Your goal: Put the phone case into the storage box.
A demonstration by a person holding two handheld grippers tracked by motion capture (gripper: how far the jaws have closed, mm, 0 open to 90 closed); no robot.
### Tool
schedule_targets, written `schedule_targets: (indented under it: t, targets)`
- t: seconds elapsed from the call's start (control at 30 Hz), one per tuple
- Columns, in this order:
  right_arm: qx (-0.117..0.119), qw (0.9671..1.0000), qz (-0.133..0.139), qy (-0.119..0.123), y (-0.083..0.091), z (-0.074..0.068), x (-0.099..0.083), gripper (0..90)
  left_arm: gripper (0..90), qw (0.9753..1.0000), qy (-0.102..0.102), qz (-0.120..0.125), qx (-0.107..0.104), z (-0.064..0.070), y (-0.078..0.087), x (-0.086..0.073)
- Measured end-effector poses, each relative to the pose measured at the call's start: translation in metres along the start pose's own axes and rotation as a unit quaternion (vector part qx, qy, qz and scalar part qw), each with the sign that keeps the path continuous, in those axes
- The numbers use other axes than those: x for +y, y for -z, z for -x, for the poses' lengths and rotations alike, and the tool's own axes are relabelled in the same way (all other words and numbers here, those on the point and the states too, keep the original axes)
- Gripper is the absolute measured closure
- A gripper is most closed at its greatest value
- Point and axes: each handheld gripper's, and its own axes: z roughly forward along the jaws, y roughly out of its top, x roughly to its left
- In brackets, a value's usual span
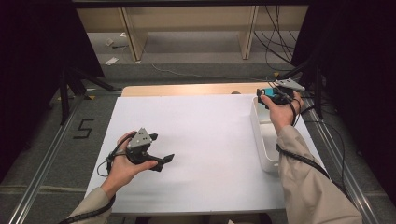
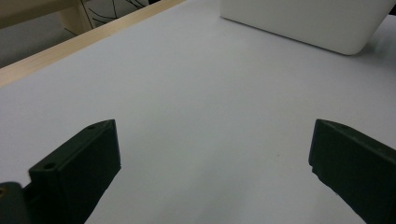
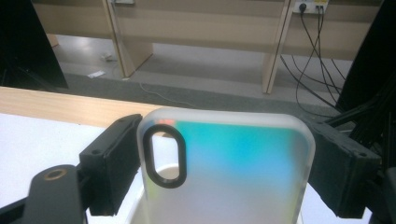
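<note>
A translucent phone case [image 3: 233, 177] with a teal tint and a black-ringed camera cutout stands upright between the jaws of my right gripper [image 3: 224, 158], which is shut on its two sides. In the high view that gripper [image 1: 272, 96] holds the case [image 1: 269, 92] above the far end of a white bin [image 1: 259, 135] at the table's right. My left gripper [image 1: 162, 148] hovers low over the white table sheet [image 1: 205, 140] at the left. It is open, its jaws wide apart and nothing between them [image 2: 212, 154].
The white bin [image 2: 303, 23] lies ahead of the left gripper. A wooden table edge [image 1: 187, 88] runs along the back. Beyond it are shelf legs [image 1: 130, 37] and floor cables [image 1: 275, 42]. Metal rails [image 1: 46, 154] flank the table.
</note>
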Motion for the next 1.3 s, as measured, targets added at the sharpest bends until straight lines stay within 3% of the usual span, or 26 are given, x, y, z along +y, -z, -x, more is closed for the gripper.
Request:
schedule_targets:
  t: [1.3]
  targets:
    - [-0.007, 0.9999, -0.008, -0.001, -0.012, 0.000, -0.002, 18.8, 1.4, 1.0000, -0.001, 0.000, -0.001, 0.000, -0.001, 0.000]
